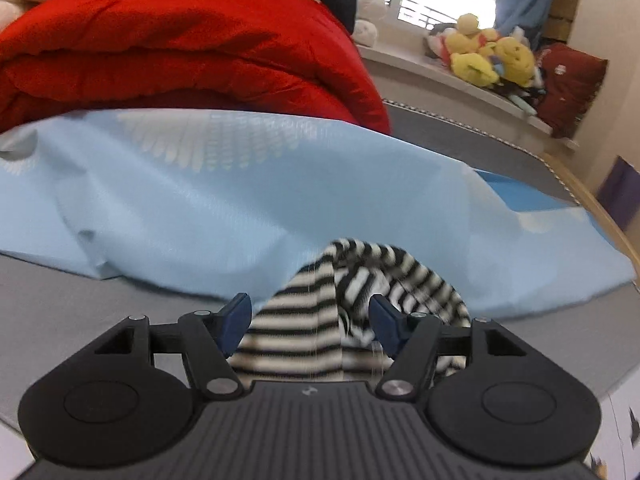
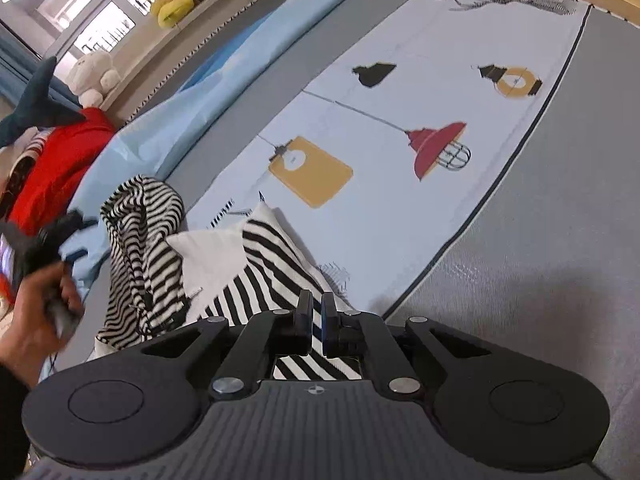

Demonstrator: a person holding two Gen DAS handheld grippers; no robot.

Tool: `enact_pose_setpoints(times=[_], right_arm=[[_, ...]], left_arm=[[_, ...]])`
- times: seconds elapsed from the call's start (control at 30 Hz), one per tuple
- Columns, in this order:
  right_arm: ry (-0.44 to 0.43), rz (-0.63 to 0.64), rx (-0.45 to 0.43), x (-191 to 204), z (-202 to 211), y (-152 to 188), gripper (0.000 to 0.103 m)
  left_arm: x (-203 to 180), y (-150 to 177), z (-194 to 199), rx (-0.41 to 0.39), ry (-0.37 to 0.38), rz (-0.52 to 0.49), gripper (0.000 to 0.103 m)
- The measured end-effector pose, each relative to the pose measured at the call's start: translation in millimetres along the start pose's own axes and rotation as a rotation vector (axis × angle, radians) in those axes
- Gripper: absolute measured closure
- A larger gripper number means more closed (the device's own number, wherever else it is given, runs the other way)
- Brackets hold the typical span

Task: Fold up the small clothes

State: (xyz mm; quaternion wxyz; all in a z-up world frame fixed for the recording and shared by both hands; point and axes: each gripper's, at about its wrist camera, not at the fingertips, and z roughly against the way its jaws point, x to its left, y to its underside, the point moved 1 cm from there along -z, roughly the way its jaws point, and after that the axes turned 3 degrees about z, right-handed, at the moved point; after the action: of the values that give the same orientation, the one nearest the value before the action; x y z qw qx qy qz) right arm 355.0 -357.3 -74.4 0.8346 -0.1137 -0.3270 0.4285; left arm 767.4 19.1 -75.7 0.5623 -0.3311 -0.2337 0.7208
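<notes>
Striped garment (image 2: 256, 264), black and white, lying bunched on the grey bed surface (image 2: 520, 280) at the near end of a white runner printed with lamps (image 2: 400, 128). Rising in a crumpled hump (image 2: 144, 216) on the left side, spreading flatter toward the right, with a plain white patch showing between the two parts.

Right gripper (image 2: 316, 320) pinching nearly closed on the flatter striped edge, cloth running down between the two black fingers. Pointing steeply down at the fabric.

Left gripper (image 1: 308, 320) standing wide, blue pads (image 1: 234, 322) well apart, striped cloth (image 1: 320, 312) showing in the gap but apparently not pressed by either pad; motion blur making contact hard to judge. Seen also from the right wrist camera as a dark smear beside a hand (image 2: 36, 312) at the frame's left edge.

Lying beyond the garment: a pale blue sheet (image 1: 200, 200), rumpled, and behind it a folded red quilt (image 1: 180, 48). Sitting on a window ledge farther back: yellow plush toys (image 1: 488, 52) in a heap.
</notes>
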Motion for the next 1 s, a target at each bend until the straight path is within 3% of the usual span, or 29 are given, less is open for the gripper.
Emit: enact_pose_setpoints(times=[0.07, 0.13, 0.17, 0.2, 0.37, 0.57, 0.67, 0.73, 0.8, 0.87, 0.93, 1.0], right_arm=[[0.001, 0.002, 0.018, 1.0, -3.7, 3.5, 0.099], [-0.001, 0.019, 0.029, 4.6, -6.2, 5.5, 0.099], [0.002, 0.027, 0.028, 6.1, -7.0, 6.4, 0.099], [0.004, 0.032, 0.029, 7.1, -7.7, 7.3, 0.099], [0.009, 0.022, 0.052, 9.6, -10.3, 9.4, 0.099], [-0.035, 0.018, 0.045, 23.9, -1.3, 10.8, 0.099], [-0.056, 0.011, 0.024, 28.9, 6.9, 10.3, 0.099], [-0.063, 0.000, 0.007, 30.0, 11.5, 10.0, 0.099], [-0.071, -0.004, -0.008, 30.9, 14.6, 11.3, 0.099], [-0.076, -0.004, -0.001, 31.4, 15.8, 13.3, 0.099], [-0.086, 0.000, 0.005, 32.2, 16.6, 15.3, 0.099], [-0.098, 0.005, 0.012, 33.7, 16.2, 16.3, 0.099]], left_arm=[[-3.2, -1.8, -18.3, 0.014, -0.030, 0.011, 0.037], [-3.2, 1.0, -29.4, 0.039, -0.056, 0.004, 0.069], [-4.2, 3.8, -36.6, 0.079, -0.043, -0.011, 0.098], [-4.1, 6.9, -36.5, 0.097, -0.033, -0.028, 0.099], [-11.5, 25.6, 19.9, -0.005, 0.047, -0.154, 0.099], [-3.7, 93.2, 181.9, -0.063, 0.259, -0.277, 0.099], [20.8, 142.5, 275.8, -0.065, 0.339, -0.256, 0.099], [45.8, 176.4, 329.7, -0.040, 0.342, -0.198, 0.099], [70.8, 212.1, 373.8, 0.042, 0.341, -0.103, 0.098], [79.8, 244.4, 403.2, 0.151, 0.358, -0.130, 0.096], [78.0, 256.6, 424.0, 0.171, 0.313, -0.230, 0.092], [86.7, 243.4, 430.5, 0.139, 0.301, -0.182, 0.078]])
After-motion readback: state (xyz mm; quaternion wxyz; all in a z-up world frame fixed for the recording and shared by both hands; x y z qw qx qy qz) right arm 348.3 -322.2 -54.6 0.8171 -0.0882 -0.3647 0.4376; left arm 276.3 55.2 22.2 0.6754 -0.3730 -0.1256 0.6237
